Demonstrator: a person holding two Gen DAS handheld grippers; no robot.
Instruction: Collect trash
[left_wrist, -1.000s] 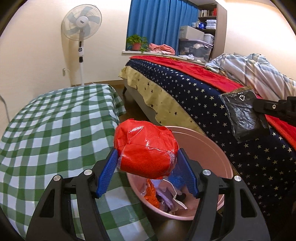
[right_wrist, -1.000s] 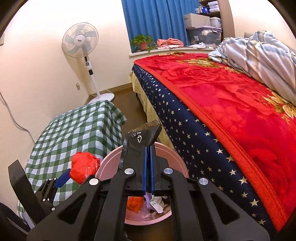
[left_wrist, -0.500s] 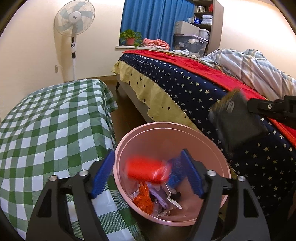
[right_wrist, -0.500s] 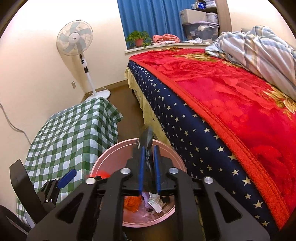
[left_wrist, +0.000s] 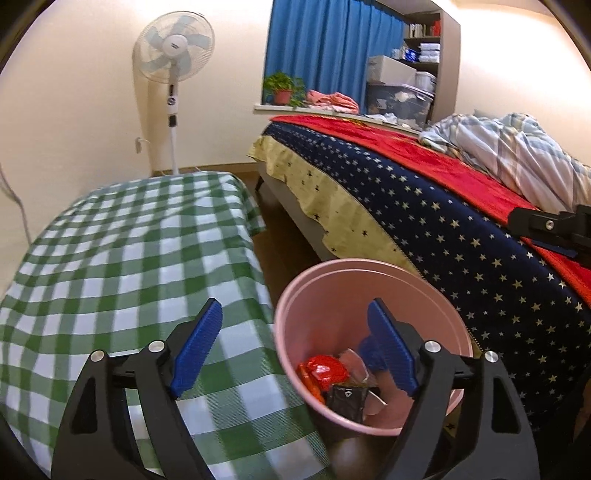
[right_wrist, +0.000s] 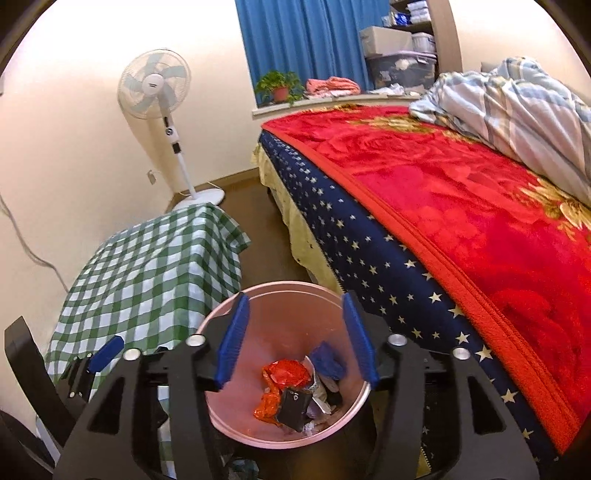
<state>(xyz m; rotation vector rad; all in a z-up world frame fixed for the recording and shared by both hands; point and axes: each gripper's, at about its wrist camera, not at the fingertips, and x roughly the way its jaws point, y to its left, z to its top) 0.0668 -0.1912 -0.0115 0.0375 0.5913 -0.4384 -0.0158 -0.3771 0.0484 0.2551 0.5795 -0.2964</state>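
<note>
A pink trash bin (left_wrist: 364, 269) (right_wrist: 280, 286) stands on the floor between the bed and a low table. Inside lie a crumpled red wrapper (left_wrist: 325, 371) (right_wrist: 286, 373), a black packet (left_wrist: 345, 400) (right_wrist: 293, 404) and other scraps. My left gripper (left_wrist: 295, 343) hovers at the bin's left rim, jaws opening, nothing between them. My right gripper (right_wrist: 297, 336) hangs over the bin, jaws opening, nothing held. In the left wrist view the right gripper's finger (left_wrist: 546, 227) shows at the right edge. The right wrist view catches the left gripper's blue pad (right_wrist: 105, 352) at lower left.
A low table under a green checked cloth (left_wrist: 122, 258) (right_wrist: 147, 266) is left of the bin. A bed with a red blanket (right_wrist: 461, 192), starred navy side (left_wrist: 461, 236) and striped duvet (right_wrist: 517, 107) fills the right. A standing fan (left_wrist: 173, 74) is by the far wall.
The left gripper let go of the red wrapper and the right gripper let go of the black packet. Both now lie in the bin, and both sets of jaws have spread wide.
</note>
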